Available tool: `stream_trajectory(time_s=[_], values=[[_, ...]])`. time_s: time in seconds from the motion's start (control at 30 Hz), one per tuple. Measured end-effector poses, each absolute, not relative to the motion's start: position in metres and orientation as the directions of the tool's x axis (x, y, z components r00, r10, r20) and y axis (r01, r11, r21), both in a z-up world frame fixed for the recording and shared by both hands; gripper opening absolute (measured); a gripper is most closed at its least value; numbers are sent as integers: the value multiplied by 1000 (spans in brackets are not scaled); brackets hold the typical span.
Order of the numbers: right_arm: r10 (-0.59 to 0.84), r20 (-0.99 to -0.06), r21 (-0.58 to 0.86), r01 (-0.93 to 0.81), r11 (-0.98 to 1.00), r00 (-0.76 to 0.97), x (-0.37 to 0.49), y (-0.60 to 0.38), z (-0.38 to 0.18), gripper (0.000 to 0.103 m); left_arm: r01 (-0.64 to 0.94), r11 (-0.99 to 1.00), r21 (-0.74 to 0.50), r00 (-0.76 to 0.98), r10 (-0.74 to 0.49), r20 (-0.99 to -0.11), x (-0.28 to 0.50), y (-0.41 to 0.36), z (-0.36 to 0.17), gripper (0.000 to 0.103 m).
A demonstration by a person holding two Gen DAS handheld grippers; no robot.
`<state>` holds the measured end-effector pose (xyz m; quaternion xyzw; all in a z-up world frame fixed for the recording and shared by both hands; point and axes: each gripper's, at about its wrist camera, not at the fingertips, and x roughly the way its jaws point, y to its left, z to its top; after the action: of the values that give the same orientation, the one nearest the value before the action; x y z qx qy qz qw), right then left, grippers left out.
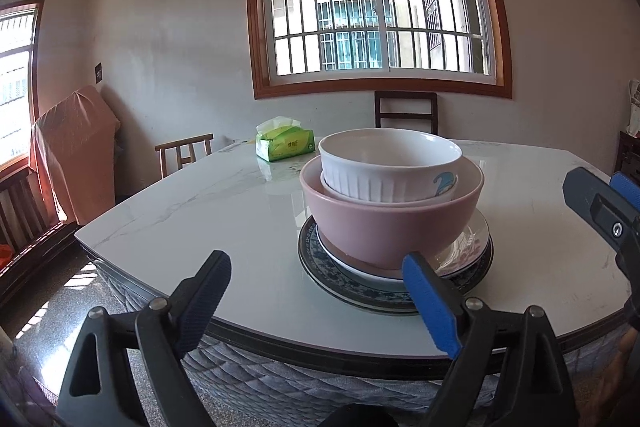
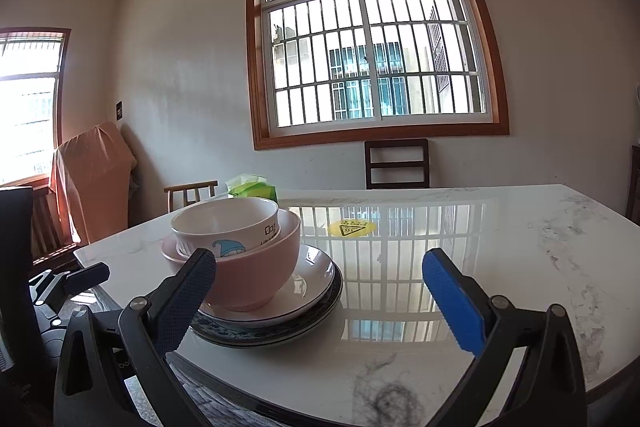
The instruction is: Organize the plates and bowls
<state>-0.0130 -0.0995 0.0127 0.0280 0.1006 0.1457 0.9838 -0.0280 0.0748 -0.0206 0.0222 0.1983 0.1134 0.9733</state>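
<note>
A white ribbed bowl [image 1: 384,167] with a blue cartoon figure sits inside a pink bowl [image 1: 384,227]. The pink bowl rests on a white plate [image 1: 352,269], which lies on a blue-patterned plate [image 1: 340,289]. My left gripper [image 1: 316,267] is open just short of the stack at the table's near edge, nothing between its pads. In the right wrist view the same stack, white bowl [image 2: 224,223] in pink bowl [image 2: 256,267], stands left of centre. My right gripper [image 2: 320,257] is open and empty, its left finger in front of the bowls.
The marble table [image 1: 200,227] also carries a green tissue box [image 1: 284,143] at the back and a yellow round sticker [image 2: 351,228]. Wooden chairs [image 1: 406,113] [image 1: 186,155] stand behind it. A cloth-covered object [image 1: 76,155] is by the left wall.
</note>
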Motion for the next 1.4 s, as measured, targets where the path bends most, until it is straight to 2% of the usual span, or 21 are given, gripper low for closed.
stream_trajectory(time_s=[0.6,1.0,1.13,1.3,1.4], values=[[295,-199,90,-282,955,935,-18,-97,11,103,-185,981,51,890,190,-414,-24,79,-24,90],[296,-226,97,-280,955,928,-15,-101,6,103,-157,985,74,887,174,-428,-22,74,-28,90],[298,-243,108,-280,954,923,-9,-109,5,103,-200,972,125,872,235,-430,-19,71,-32,90],[232,-354,141,-194,971,906,30,-160,2,103,-226,966,129,859,260,-441,-18,77,-34,90],[141,-504,98,-106,990,852,77,-207,-10,103,-240,967,90,841,253,-477,-16,85,-34,90]])
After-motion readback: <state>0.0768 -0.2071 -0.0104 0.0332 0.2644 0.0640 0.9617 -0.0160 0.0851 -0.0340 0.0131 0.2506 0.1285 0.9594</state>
